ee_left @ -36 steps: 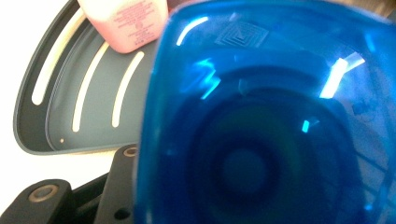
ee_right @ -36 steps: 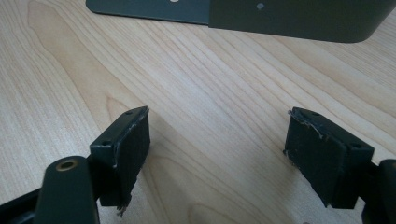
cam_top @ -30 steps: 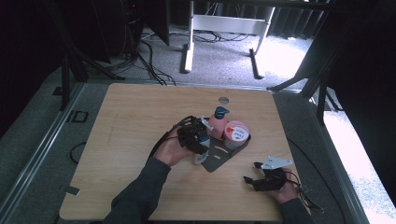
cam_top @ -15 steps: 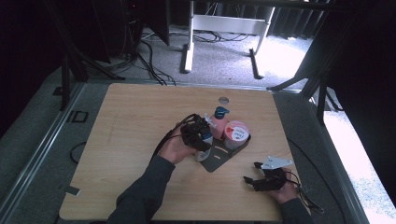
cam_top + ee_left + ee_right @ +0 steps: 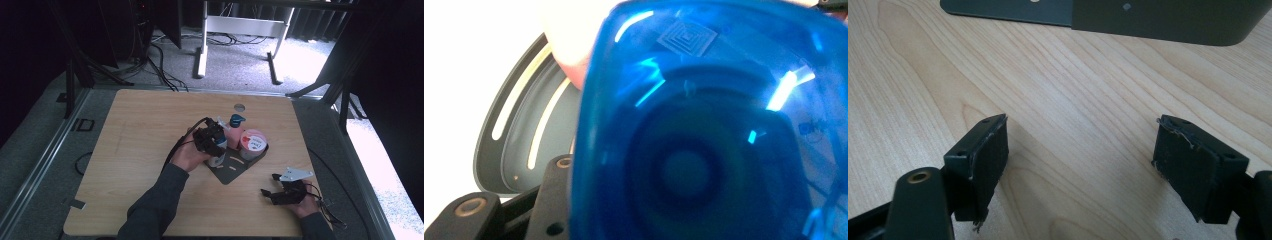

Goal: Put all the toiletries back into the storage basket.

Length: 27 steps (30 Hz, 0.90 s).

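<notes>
Because the blue bottle [image 5: 704, 145] belongs with the pink pump bottle [image 5: 235, 131] and the tub [image 5: 253, 143] on the dark tray [image 5: 231, 170], my left gripper [image 5: 212, 142] holds it between its fingers at the tray's near-left edge. My right gripper [image 5: 1080, 160] rests on the worktop [image 5: 140, 130], fingers spread on nothing, well clear of that work.

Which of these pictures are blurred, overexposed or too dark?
High view: floor at far right washed out, surroundings very dark, wooden table evenly lit. Left gripper view: blue bottle too close, blurred, with glare streaks, white background blown out. Right gripper view: sharp, soft shadows under right gripper.
</notes>
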Each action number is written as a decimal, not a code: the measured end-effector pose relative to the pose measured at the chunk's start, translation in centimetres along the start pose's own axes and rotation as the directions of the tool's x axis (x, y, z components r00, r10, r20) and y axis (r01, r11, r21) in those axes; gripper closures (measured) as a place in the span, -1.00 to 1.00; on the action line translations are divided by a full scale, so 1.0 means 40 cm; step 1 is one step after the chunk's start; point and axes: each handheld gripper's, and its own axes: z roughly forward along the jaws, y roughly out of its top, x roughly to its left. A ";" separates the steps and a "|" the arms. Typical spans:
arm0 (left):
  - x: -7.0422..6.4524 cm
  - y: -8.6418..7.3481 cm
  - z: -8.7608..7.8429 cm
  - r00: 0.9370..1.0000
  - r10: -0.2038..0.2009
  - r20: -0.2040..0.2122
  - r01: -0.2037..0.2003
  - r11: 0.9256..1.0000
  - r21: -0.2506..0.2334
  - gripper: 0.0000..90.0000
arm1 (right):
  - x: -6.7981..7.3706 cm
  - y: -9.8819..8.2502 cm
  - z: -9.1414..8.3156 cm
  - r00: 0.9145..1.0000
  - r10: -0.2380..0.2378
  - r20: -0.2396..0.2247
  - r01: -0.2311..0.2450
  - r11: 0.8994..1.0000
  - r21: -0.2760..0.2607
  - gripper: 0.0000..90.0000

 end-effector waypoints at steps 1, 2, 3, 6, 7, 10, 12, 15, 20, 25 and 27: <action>0.002 0.000 0.000 1.000 -0.005 -0.001 0.005 1.000 -0.003 0.22 | 0.000 0.000 0.000 1.000 0.001 0.000 -0.001 1.000 0.001 -0.52; 0.006 0.000 0.000 1.000 -0.007 -0.003 0.007 1.000 -0.002 0.22 | 0.000 0.000 0.000 1.000 0.001 0.000 -0.001 1.000 0.001 -0.52; 0.007 0.000 0.000 1.000 -0.013 -0.006 0.013 1.000 -0.007 0.22 | 0.000 0.000 0.000 1.000 0.000 0.000 0.000 1.000 0.000 -0.52; 0.016 -0.001 -0.002 1.000 -0.026 -0.005 0.026 1.000 -0.015 0.22 | 0.000 0.000 0.000 1.000 0.000 0.000 0.000 1.000 0.000 -0.52; 0.018 0.000 -0.002 1.000 -0.027 -0.005 0.027 0.999 -0.017 0.22 | 0.000 0.000 0.000 1.000 0.001 0.000 -0.001 1.000 0.000 -0.52; 0.022 0.005 -0.002 0.999 -0.034 -0.018 0.033 0.999 -0.020 0.22 | 0.000 0.000 0.000 1.000 0.001 0.000 -0.001 1.000 0.000 -0.52; 0.025 0.009 -0.002 0.999 -0.036 -0.025 0.036 0.999 -0.020 0.22 | 0.000 0.000 0.000 1.000 0.002 0.000 -0.002 1.000 0.001 -0.52; 0.031 0.014 -0.002 0.999 -0.040 -0.032 0.040 0.999 -0.024 0.22 | 0.000 0.000 0.000 1.000 0.002 0.000 -0.002 1.000 0.001 -0.52; 0.041 0.022 0.003 0.997 -0.051 -0.052 0.050 0.998 -0.027 0.22 | 0.000 0.000 0.000 1.000 0.002 -0.001 -0.002 1.000 0.001 -0.52; 0.053 0.026 -0.001 0.996 -0.059 -0.072 0.055 0.997 -0.054 0.22 | 0.000 0.000 0.000 1.000 0.002 -0.001 -0.002 1.000 0.001 -0.52; 0.057 0.026 -0.001 0.995 -0.064 -0.074 0.059 0.997 -0.058 0.22 | 0.000 0.000 0.000 1.000 0.002 -0.001 -0.002 1.000 0.001 -0.52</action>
